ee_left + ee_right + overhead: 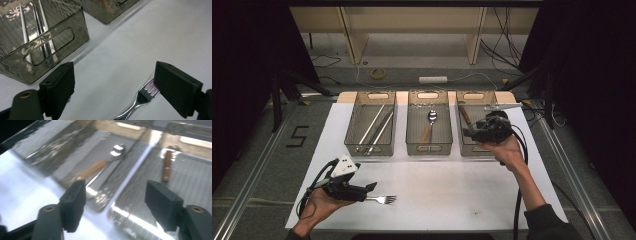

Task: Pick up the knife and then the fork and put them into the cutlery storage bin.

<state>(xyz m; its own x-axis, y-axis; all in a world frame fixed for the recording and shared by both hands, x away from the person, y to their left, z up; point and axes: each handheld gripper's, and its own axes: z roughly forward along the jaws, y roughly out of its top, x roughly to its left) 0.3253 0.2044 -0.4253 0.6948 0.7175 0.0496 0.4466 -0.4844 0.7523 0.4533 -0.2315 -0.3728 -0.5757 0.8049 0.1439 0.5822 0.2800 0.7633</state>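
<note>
Along the far edge of the white mat (437,190) stand three smoked plastic bins, side by side, each taking one kind of cutlery: the left bin (374,125) holds long metal chopsticks (377,127), the middle bin (429,127) a wooden-handled spoon (430,123), and the right bin (472,127) a brown-handled utensil (167,168), so the work looks like sorting by type. Near the mat's front-left corner a fork (383,199) lies flat, tines away from the left gripper (371,187). Its jaws stand wide apart and grip nothing; the tines sit just beside one pad. Over the right bin hangs the right gripper (468,132), jaws likewise spread and empty.
</note>
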